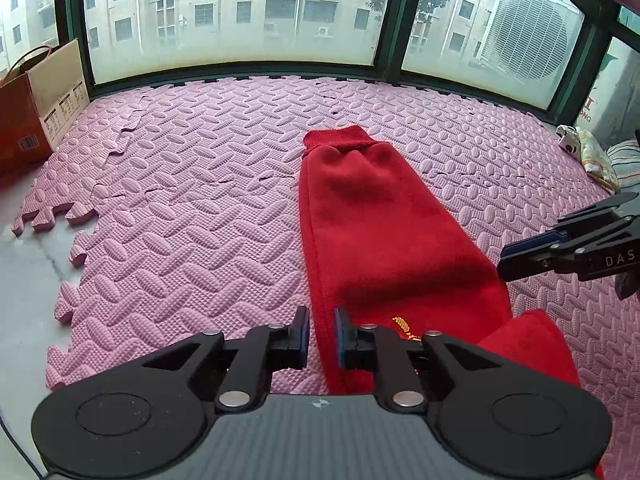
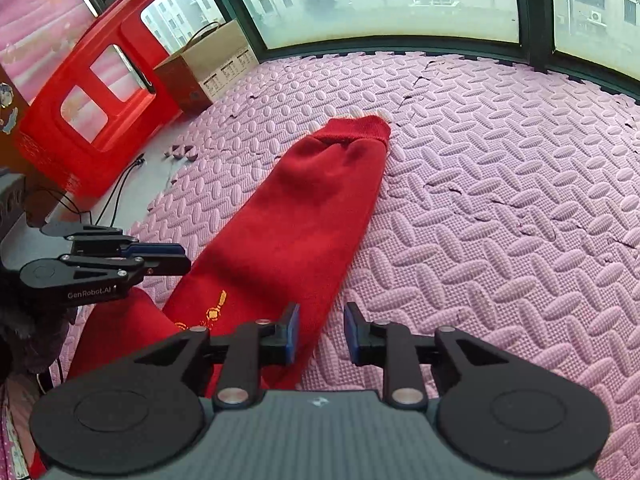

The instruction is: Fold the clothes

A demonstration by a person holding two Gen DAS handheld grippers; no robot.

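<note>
One red garment [image 1: 384,216] lies in a long narrow strip up the middle of both views, ribbed cuff at the far end, gold embroidery near the bottom. Both grippers hang above its near end with a narrow gap between their pads and nothing held: the left gripper [image 1: 321,334] and the right gripper [image 2: 321,332]. Pink foam mats [image 1: 192,208] cover the floor below a wide window [image 1: 240,12]; a cardboard box [image 1: 44,96] sits upper left.

Red garment's [image 1: 372,216] near end behind grippers
</note>
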